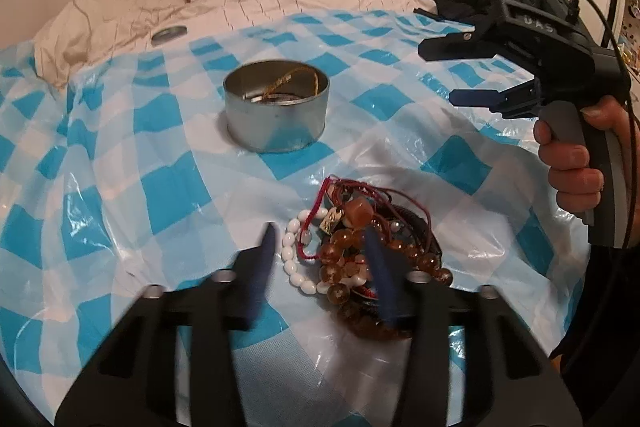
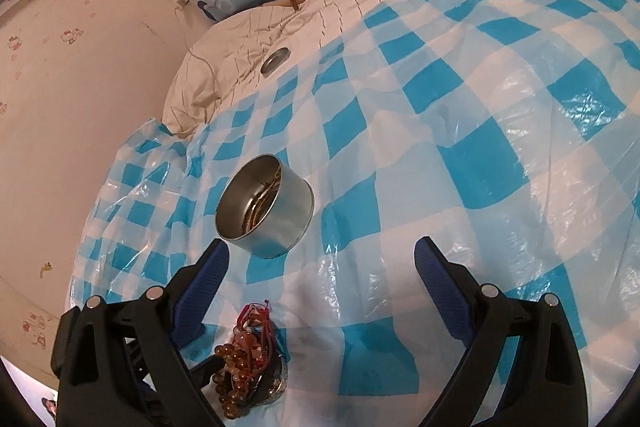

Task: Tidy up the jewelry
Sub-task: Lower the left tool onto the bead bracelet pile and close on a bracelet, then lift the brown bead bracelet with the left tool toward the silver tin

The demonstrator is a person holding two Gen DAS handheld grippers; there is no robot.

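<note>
My left tongs (image 1: 320, 239) straddle the tangled heap of bracelets (image 1: 360, 247) on the checked plastic sheet (image 1: 160, 163), pads not yet clamped, my right tongs (image 2: 320, 255) gaping empty near the tin (image 1: 276, 107), so cords snagging together could drag several out and spill them.

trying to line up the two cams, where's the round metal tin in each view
Left wrist view: the metal tin stands upper centre on the checked plastic sheet, beyond the jewelry pile.
Right wrist view: the tin is left of centre, tilted by the fisheye, just past the gripper's left fingertip, with the pile at the bottom.
Shared landmark: the small round lid on the cream bedding.
</note>
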